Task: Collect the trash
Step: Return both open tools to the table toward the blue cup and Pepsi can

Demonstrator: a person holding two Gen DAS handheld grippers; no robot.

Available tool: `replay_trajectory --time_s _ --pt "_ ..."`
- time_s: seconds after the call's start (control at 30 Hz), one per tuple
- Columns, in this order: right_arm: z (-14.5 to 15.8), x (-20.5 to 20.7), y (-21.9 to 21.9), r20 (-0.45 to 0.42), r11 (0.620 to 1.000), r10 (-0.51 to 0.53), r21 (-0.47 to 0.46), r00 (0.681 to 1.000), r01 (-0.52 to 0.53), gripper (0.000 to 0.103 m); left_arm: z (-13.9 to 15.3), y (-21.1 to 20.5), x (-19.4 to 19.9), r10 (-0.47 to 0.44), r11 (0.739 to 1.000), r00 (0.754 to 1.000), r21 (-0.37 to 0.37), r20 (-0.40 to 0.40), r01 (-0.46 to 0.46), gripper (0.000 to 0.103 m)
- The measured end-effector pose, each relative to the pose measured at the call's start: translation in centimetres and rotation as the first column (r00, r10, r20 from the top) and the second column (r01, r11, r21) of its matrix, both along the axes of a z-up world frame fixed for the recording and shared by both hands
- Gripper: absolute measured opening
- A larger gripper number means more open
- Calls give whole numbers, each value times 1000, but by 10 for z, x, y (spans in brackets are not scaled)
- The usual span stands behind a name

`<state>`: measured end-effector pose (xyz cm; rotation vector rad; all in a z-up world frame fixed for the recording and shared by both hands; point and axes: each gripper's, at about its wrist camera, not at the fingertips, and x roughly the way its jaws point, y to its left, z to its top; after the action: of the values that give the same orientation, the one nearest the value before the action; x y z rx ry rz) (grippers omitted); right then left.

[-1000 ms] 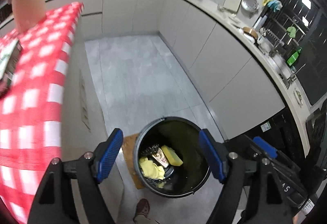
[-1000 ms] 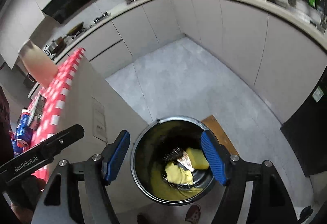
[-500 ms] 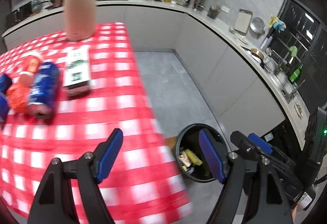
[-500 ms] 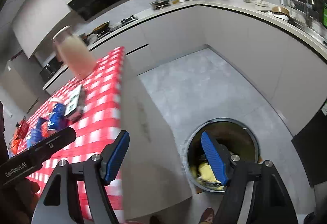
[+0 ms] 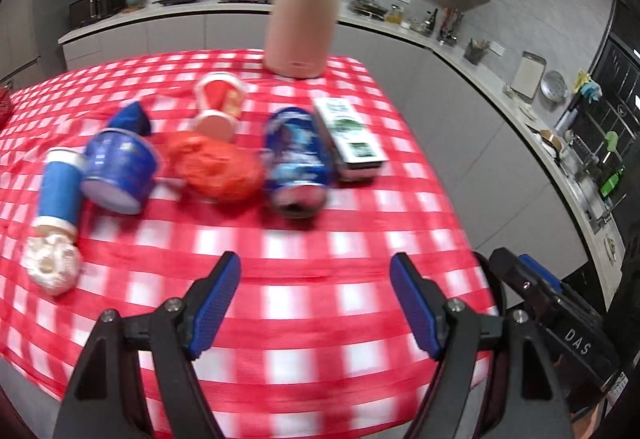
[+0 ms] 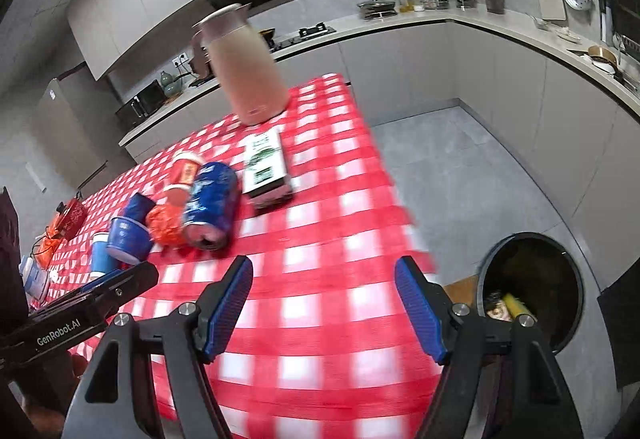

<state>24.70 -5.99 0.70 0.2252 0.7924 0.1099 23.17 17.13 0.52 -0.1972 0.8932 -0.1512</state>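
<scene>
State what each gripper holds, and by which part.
Nothing is held. The left gripper and right gripper are both open and empty above the tablecloth.

Motion-blurred blue can, carton

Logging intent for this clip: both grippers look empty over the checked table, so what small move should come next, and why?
Probably ease the left gripper forward and down onto the blue can. Both it and the right gripper are open and empty, the can lies on its side nearest, roughly ahead of the left fingers, and the trash bin sits beside the table.
</scene>
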Motion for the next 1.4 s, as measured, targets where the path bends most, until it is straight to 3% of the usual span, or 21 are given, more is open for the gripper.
replay_trajectory --time_s 0.33,0.53,0.7,0.97,1.4 --pt "-3 12 78 -22 997 68 -21 997 -68 75 -4 72 12 83 997 997 5 -4 -83 78" --pt "-5 33 95 -23 989 145 -36 989 -145 75 -8 89 19 159 987 987 -5 -14 -159 78" --pt "-6 49 105 -16 979 203 -22 979 -204 75 -5 96 22 199 980 980 29 -6 -199 78" --pt "-7 69 125 -17 973 228 -23 974 -228 75 -4 139 23 283 958 959 54 11 -283 78" --pt "-12 87 188 -23 979 201 -41 979 -202 75 -14 202 49 248 968 969 49 -6 -248 78"
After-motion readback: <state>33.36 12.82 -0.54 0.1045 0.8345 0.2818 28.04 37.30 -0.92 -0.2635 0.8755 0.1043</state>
